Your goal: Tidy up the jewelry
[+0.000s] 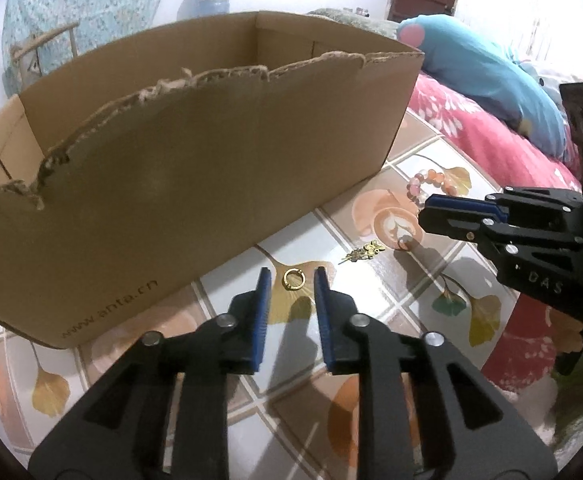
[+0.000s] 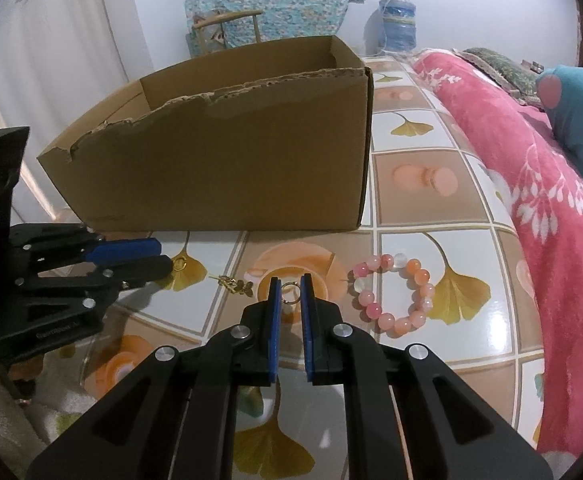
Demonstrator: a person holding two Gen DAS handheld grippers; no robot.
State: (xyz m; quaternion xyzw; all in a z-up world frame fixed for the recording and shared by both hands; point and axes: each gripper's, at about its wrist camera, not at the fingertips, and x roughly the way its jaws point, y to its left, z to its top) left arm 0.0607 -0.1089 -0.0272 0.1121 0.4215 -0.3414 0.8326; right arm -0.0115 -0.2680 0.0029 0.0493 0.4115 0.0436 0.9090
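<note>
A small gold ring (image 1: 292, 280) lies on the tiled tabletop between the tips of my open left gripper (image 1: 292, 278); it shows beside that gripper in the right wrist view (image 2: 179, 265). A gold butterfly brooch (image 1: 365, 251) (image 2: 235, 285) lies just right of it. My right gripper (image 2: 290, 286) is open around a thin ring earring with a pale drop (image 2: 289, 294), which lies on the table. A pink bead bracelet (image 2: 395, 294) (image 1: 423, 186) lies to the right. An open torn cardboard box (image 1: 195, 168) (image 2: 231, 160) stands behind.
The table has a glossy tile-and-leaf cloth (image 2: 431, 184). A red flowered blanket (image 2: 531, 184) and a blue plush toy (image 1: 483, 76) lie along its right side. A chair (image 2: 227, 24) and a blue jug (image 2: 397, 20) stand behind the box.
</note>
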